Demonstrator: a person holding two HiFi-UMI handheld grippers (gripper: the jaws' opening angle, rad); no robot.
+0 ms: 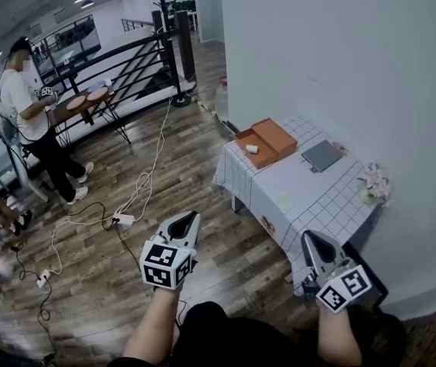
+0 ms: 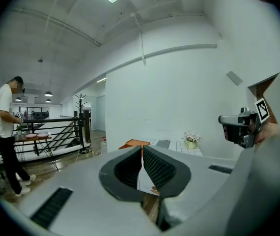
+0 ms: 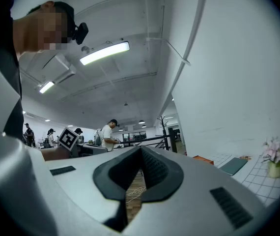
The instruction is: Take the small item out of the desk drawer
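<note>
An orange desk drawer box (image 1: 268,141) stands on the far left corner of a table with a white checked cloth (image 1: 310,197). Its drawer is pulled out, and a small white item (image 1: 252,149) lies in it. My left gripper (image 1: 188,219) hangs over the wooden floor, well short of the table, jaws shut and empty. My right gripper (image 1: 308,238) is near the table's front edge, also shut with nothing in it. The left gripper view shows its tips (image 2: 141,149) meeting, with the orange box (image 2: 135,143) far ahead. In the right gripper view the tips (image 3: 140,149) are together too.
A grey flat pad (image 1: 322,155) and a small pot of flowers (image 1: 373,183) sit on the table by the white wall. Cables and a power strip (image 1: 124,219) lie on the floor. A person (image 1: 27,113) stands at a small table by a black railing (image 1: 126,60).
</note>
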